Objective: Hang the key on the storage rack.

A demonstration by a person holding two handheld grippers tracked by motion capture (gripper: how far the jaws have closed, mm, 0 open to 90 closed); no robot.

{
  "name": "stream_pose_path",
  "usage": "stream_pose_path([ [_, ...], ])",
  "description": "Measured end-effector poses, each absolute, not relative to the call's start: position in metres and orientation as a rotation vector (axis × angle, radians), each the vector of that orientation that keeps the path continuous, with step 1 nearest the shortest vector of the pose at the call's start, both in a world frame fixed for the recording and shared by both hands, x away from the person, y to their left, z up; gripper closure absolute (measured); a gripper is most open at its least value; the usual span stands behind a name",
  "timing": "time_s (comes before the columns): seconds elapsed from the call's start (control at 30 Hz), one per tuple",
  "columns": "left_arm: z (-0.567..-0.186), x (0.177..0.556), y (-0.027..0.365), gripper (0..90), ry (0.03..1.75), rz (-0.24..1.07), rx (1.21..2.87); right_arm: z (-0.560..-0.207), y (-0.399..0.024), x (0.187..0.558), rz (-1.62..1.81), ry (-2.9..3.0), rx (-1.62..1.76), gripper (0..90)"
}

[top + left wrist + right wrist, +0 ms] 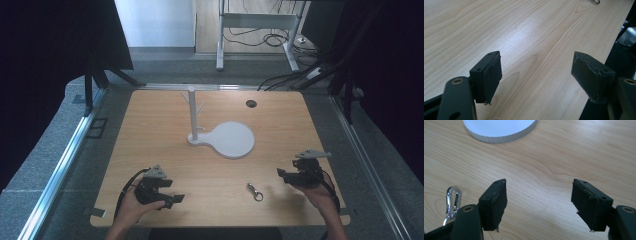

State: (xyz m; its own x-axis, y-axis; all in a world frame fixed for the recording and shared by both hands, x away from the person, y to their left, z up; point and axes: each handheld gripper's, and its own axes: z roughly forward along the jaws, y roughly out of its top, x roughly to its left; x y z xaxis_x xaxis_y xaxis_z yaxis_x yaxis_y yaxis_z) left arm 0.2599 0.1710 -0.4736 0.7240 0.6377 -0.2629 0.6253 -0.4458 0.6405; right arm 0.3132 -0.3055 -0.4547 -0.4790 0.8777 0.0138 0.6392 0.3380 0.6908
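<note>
A small silver carabiner clip point(255, 192) lies on the wooden table near its front edge, between the two hands; it also lies beside the left jaw in the right gripper view, as the clip point(452, 201). A white stand point(231, 140) with a round base and an upright pegged post point(192, 112) sits mid-table. My left gripper point(176, 198) is held low at the front left, open and empty point(536, 76). My right gripper point(281, 173) hovers at the front right, open with nothing between its pads point(539, 203).
The table point(150, 125) has a dark cable hole point(251, 103) at the back right. Metal rails run along both sides. The white stand's round base edge point(499, 131) lies ahead of the right gripper. The table's front edge point(604, 60) is close to the left gripper.
</note>
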Motion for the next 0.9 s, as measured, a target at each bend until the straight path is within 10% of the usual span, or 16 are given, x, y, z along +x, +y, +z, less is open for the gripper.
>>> stream_pose_path([
  [0.9,-0.468,0.254,0.172,24.8,0.938,0.027,2.164,-0.413,-0.273,0.322,0.727,2.515,1.191,43.3],
])
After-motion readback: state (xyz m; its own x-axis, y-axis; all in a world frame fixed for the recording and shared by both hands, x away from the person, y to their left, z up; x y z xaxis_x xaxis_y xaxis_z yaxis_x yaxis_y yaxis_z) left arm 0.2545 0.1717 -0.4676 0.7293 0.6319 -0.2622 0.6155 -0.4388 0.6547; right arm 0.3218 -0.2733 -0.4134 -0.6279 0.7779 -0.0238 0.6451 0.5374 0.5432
